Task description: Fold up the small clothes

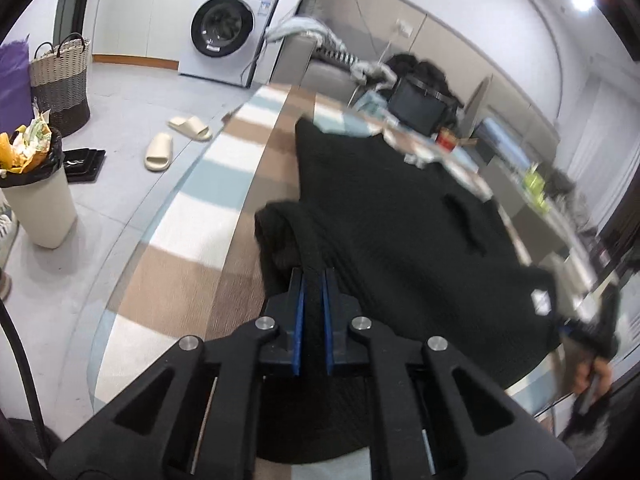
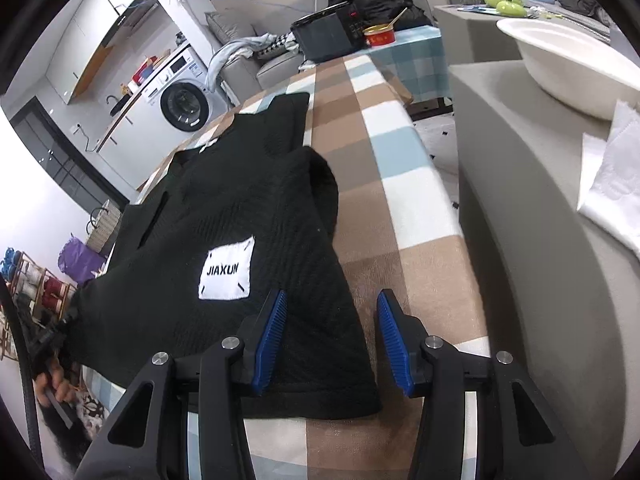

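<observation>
A black knitted garment [image 1: 400, 232] [image 2: 240, 208] lies spread on a table under a brown, white and blue checked cloth [image 1: 224, 184] [image 2: 400, 200]. A white label [image 2: 227, 270] reading JIAXUN is sewn on near the hem. My left gripper [image 1: 314, 280] is shut on a fold of the black fabric at the garment's near corner, which bunches up just ahead of the pads. My right gripper [image 2: 332, 320] stands open over the other near corner. The hem lies between its blue pads [image 2: 276, 332] without being pinched. A hand [image 2: 52, 384] shows at the left edge.
On the floor to the left are a washing machine [image 1: 224, 28], a woven basket [image 1: 60, 80], a full bin [image 1: 36, 192] and slippers [image 1: 176, 140]. A black box [image 2: 324, 36] and red tin [image 2: 378, 36] sit at the table's far end. A grey ledge [image 2: 520, 200] with a white bowl [image 2: 560, 68] stands to the right.
</observation>
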The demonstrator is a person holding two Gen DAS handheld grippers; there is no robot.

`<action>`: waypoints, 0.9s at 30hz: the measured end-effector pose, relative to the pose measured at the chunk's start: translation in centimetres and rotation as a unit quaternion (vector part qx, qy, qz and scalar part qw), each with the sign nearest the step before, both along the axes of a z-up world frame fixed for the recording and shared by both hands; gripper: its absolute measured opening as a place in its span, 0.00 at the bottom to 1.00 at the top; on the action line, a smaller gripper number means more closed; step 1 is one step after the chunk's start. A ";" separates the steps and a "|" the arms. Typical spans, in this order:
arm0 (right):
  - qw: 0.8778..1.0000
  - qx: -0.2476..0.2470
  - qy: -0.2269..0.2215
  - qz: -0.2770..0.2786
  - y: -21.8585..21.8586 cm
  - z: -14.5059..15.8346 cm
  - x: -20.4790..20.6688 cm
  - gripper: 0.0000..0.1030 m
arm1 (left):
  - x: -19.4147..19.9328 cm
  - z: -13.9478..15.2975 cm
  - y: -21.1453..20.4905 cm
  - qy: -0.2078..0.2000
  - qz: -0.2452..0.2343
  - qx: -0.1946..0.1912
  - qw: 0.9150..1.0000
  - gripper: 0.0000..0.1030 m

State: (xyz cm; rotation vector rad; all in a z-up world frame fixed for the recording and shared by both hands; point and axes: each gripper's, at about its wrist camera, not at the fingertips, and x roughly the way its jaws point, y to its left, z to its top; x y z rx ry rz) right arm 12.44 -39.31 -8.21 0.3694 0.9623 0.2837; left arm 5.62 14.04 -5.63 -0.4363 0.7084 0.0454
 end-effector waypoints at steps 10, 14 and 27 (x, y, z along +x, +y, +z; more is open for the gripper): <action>0.995 -0.007 -0.085 0.049 1.8 2.2 -1.5 0.06 | 0.1 1.0 0.4 -0.002 0.004 -0.005 1.000 0.05; 0.987 0.085 -0.122 0.060 0.5 4.0 -2.2 0.06 | -0.3 1.5 0.8 -0.009 0.006 -0.014 1.000 0.05; 0.988 0.128 -0.054 0.069 1.5 1.1 2.4 0.38 | 1.2 -1.1 -0.2 0.039 -0.010 -0.022 0.999 0.40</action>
